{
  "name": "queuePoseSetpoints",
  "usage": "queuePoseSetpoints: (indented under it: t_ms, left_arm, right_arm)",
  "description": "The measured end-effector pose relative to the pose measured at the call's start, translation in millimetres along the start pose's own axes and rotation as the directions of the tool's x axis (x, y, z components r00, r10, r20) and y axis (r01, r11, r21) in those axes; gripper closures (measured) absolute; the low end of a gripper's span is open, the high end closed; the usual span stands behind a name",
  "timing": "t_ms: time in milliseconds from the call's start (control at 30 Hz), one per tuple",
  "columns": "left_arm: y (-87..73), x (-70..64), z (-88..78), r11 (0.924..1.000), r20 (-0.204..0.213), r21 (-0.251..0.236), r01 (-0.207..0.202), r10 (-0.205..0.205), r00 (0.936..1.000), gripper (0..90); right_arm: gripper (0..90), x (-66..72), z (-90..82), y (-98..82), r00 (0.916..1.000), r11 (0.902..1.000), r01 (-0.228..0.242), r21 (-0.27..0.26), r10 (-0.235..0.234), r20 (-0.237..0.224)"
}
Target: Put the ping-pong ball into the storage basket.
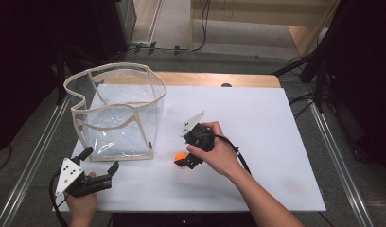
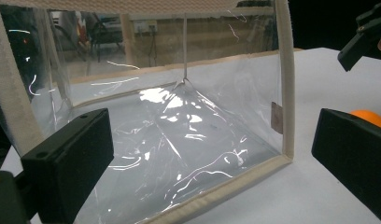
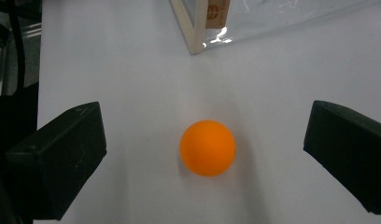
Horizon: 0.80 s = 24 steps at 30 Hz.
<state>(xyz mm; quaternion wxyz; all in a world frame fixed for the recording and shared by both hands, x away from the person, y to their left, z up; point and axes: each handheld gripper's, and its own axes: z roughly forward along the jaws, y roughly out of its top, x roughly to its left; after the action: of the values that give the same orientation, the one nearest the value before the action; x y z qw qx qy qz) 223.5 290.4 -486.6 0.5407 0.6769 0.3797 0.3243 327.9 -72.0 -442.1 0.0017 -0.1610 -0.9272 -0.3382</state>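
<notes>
An orange ball [image 3: 208, 148] lies on the white table [image 1: 276, 142], just off the near right corner of a clear plastic bag [image 1: 118, 116] with cream fabric edging that stands open and upright at the left. The right gripper [image 1: 185, 161] points down over the ball; in the right gripper view its two black jaws stand wide apart, one on each side of the ball, neither touching it. From the high view the ball [image 1: 180, 156] sits right at the gripper's tip, partly hidden, so whether the jaws reach the table surface is hard to tell. The left gripper [image 1: 101, 165] is held at the near left edge of the table, just in front of the bag, jaws spread apart and holding nothing. In the left gripper view the bag's clear wall [image 2: 179, 135] faces the camera, with the ball [image 2: 368, 117] peeking out behind the right-hand jaw.
</notes>
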Motion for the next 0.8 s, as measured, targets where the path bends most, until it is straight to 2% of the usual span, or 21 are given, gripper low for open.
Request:
queuePoseSetpoints:
  t_ms: [200, 233, 267, 300, 433, 467, 800]
  left_arm:
    - [0.0, 0.0, 0.0, 1.0000, 0.001, 0.000, 0.000, 0.000, 1.0000, 0.0]
    - [0.0, 0.0, 0.0, 1.0000, 0.001, 0.000, 0.000, 0.000, 1.0000, 0.0]
    - [0.0, 0.0, 0.0, 1.0000, 0.001, 0.000, 0.000, 0.000, 1.0000, 0.0]
    - [0.0, 0.0, 0.0, 1.0000, 0.001, 0.000, 0.000, 0.000, 1.0000, 0.0]
    - [0.0, 0.0, 0.0, 1.0000, 0.001, 0.000, -0.001, 0.001, 1.0000, 0.0]
    - [0.1, 0.0, 0.0, 1.0000, 0.001, 0.000, -0.001, 0.001, 1.0000, 0.0]
    - [0.0, 0.1, -0.1, 1.0000, 0.001, 0.000, 0.000, 0.000, 1.0000, 0.0]
  right_arm:
    - [0.0, -0.1, 6.7, 0.9, 0.9996, 0.9989, 0.011, 0.044, -0.010, -0.025]
    - [0.0, -0.1, 6.7, 0.9, 0.9996, 0.9989, 0.011, 0.044, -0.010, -0.025]
    - [0.0, 1.0, 7.2, 1.0, 0.9999, 0.9978, 0.000, 0.066, 0.002, -0.017]
    - [0.0, 1.3, 10.0, 1.2, 0.9999, 0.9961, 0.009, 0.088, -0.008, -0.015]
    - [0.8, 1.8, 13.2, 1.3, 0.9998, 0.9933, 0.008, 0.116, -0.006, -0.017]
    - [13.0, 1.3, 14.5, 1.0, 1.0000, 0.9932, 0.003, 0.117, -0.002, -0.006]
    - [13.3, 4.0, 27.1, 1.9, 0.9997, 0.9819, 0.016, 0.189, -0.013, -0.022]
